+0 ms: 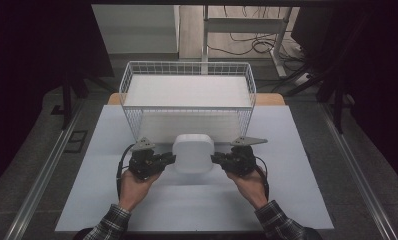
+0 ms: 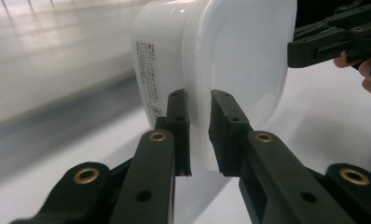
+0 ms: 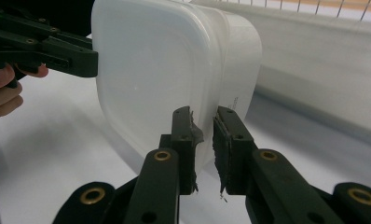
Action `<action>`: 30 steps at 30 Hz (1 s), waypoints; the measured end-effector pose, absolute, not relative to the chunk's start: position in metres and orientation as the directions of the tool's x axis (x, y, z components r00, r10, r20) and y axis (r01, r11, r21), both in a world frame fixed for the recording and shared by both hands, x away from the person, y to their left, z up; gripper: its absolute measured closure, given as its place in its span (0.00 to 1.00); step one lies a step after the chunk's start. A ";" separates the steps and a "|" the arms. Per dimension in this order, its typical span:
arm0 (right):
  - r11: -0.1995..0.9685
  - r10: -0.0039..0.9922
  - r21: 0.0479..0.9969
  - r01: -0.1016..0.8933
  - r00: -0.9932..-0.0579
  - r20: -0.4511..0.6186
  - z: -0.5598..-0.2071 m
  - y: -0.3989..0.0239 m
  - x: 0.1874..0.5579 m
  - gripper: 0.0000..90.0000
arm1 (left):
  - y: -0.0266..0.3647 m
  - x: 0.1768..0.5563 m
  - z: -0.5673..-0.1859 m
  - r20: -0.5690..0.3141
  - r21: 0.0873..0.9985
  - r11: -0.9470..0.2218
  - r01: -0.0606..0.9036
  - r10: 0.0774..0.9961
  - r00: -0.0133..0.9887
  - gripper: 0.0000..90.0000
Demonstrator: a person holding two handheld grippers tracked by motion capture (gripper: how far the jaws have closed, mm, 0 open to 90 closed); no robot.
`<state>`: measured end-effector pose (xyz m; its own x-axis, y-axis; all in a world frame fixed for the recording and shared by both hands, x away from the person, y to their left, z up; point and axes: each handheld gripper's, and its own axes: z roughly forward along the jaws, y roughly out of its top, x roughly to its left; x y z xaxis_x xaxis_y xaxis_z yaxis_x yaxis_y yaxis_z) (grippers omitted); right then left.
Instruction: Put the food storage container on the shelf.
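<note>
Container, white plastic with a smooth lid, sits on the table just before the wire basket, pinched by its rim from both sides. Left gripper and right gripper are each clamped on that lip. It looks light, stiff and slippery, so the rim seems the surest hold.

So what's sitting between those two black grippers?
A white rounded plastic container, gripped on its rim by the left gripper and right gripper, as the high view shows.

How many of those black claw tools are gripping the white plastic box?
2. The left gripper pinches the white lidded plastic container's left rim; the right gripper pinches its right rim.
</note>
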<state>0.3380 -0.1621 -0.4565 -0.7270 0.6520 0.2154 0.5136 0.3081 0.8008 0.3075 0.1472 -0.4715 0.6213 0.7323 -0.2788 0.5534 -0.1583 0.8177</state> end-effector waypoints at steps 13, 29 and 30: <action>0.300 0.673 0.801 0.517 -0.710 0.206 -0.464 -0.148 0.382 0.86 | 0.153 0.347 -0.480 -0.286 0.812 -0.132 0.569 0.760 0.584 0.87; 0.284 0.706 0.779 0.559 -0.672 0.224 -0.480 -0.142 0.408 0.85 | 0.151 0.372 -0.498 -0.320 0.788 -0.101 0.607 0.775 0.545 0.86; 0.277 0.703 0.778 0.564 -0.671 0.236 -0.480 -0.142 0.409 0.84 | 0.152 0.373 -0.499 -0.323 0.788 -0.098 0.607 0.775 0.544 0.86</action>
